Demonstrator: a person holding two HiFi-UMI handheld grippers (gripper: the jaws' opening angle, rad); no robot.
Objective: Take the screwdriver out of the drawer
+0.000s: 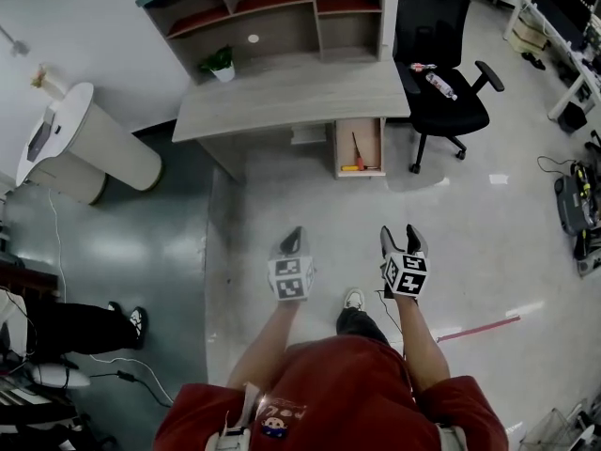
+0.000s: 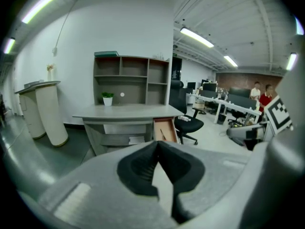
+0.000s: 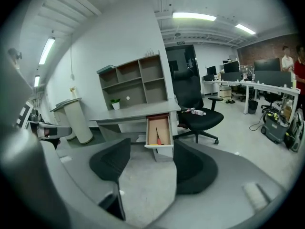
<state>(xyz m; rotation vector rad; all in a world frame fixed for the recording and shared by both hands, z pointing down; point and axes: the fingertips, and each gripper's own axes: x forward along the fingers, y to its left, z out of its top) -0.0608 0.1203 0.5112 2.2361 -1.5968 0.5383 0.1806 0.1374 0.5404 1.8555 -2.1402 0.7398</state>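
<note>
The desk's drawer (image 1: 359, 146) (image 3: 158, 131) stands pulled out under the right end of the grey desk (image 1: 291, 97). A screwdriver (image 1: 357, 148) (image 3: 157, 136) with a red handle lies inside it, beside a small yellow item at the front. Both grippers hover over the floor well short of the drawer, held out in front of the person. The left gripper (image 1: 293, 240) (image 2: 156, 146) is shut with nothing in it, its pads touching at the tips. The right gripper (image 1: 401, 238) (image 3: 151, 159) is open and empty, and the drawer shows between its jaws.
A black office chair (image 1: 439, 83) with a bottle on its seat stands right of the drawer. A shelf unit (image 1: 272, 12) and a potted plant (image 1: 222, 64) sit on the desk. A white rounded cabinet (image 1: 89, 144) is at left. Cables and equipment (image 1: 577, 214) lie at far right.
</note>
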